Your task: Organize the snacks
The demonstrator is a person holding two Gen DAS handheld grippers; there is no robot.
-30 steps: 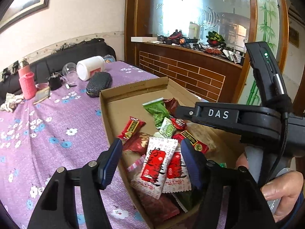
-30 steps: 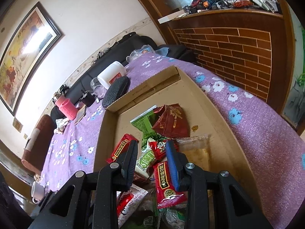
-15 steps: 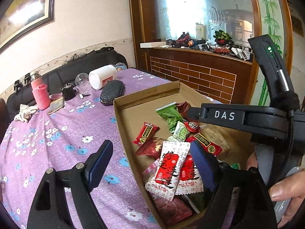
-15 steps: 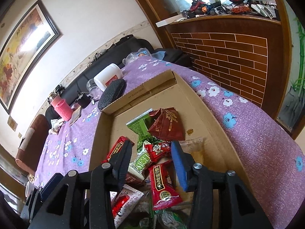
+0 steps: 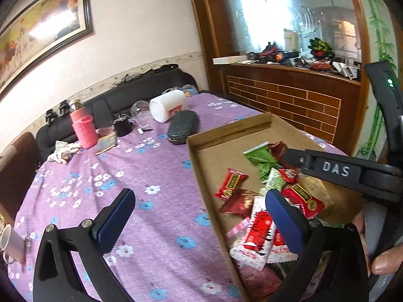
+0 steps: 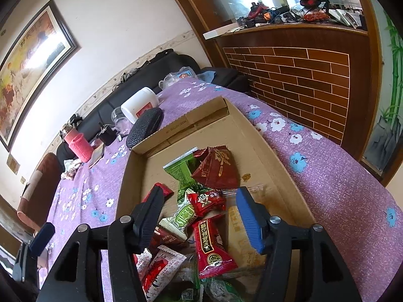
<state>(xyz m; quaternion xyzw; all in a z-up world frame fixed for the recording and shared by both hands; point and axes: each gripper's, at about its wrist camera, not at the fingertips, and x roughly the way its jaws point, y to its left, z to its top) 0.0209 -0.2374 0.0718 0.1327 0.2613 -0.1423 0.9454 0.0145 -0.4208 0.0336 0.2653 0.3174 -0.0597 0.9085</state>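
Observation:
A shallow cardboard box (image 5: pixel 201 166) (image 6: pixel 126 176) on the table holds a pile of snack packets. Among them are a green packet (image 6: pixel 183 170), a dark red one (image 6: pixel 216 168), a long red one (image 6: pixel 211 246) and white-and-red ones (image 5: pixel 257 239). My left gripper (image 5: pixel 199 195) straddles the box's left wall, jaws opening wide with nothing pressed between them. My right gripper (image 6: pixel 199 192) hovers over the pile, jaws opening. A small red packet (image 6: pixel 206 201) lies below its gap, untouched by the pads. The right gripper's black DAS-marked body (image 5: pixel 335 170) crosses the left wrist view.
The purple floral tablecloth (image 5: pixel 126 171) carries a white tub on its side (image 5: pixel 167 105), a black case (image 5: pixel 182 128), a glass cup (image 5: pixel 139 112), a pink bottle (image 5: pixel 84 130) and a white mug (image 5: pixel 8 244). A wooden counter (image 5: pixel 289 100) stands behind, a black sofa along the wall.
Both grippers' jaws have spread wider. The left one opened from around the white-and-red packet, which stays in the box, and tilted up. The right one stayed over the pile.

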